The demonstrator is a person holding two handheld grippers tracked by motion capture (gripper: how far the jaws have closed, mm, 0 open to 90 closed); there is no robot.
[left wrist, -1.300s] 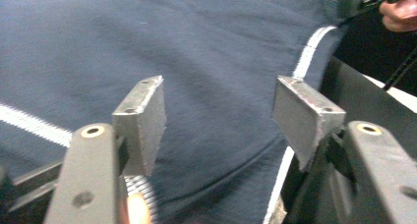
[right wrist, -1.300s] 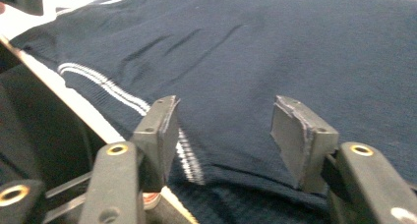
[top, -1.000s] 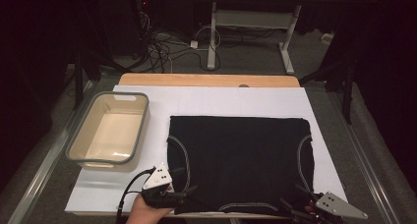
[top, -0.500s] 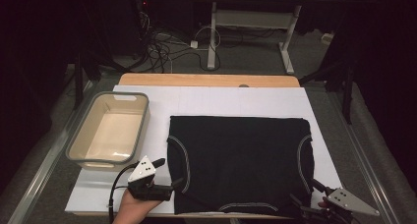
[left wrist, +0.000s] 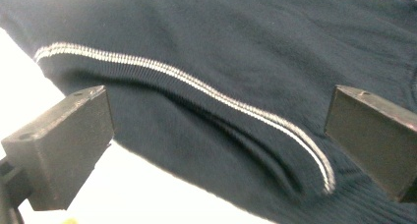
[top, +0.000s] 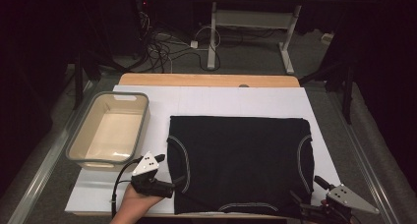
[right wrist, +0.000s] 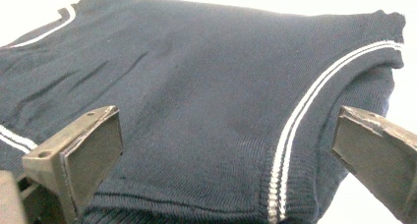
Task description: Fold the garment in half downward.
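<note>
We see a dim room with cables [top: 162, 49] on the floor behind a table topped by a white board [top: 236, 98]. On that board lies a folded dark sweater [top: 241, 160] with white striped trim, taking up the board's middle and right. A tub [top: 109, 129] stands just left of the sweater, apart from it. Our left gripper [top: 167, 174] sits at the sweater's near-left corner; its jaws have just been opening and stand spread wide, the knit lying between them but unpinched. Our right gripper [top: 306, 194] sits at the sweater's near-right corner; its jaws have likewise just been opening and stand spread, the hem loose between them
</note>
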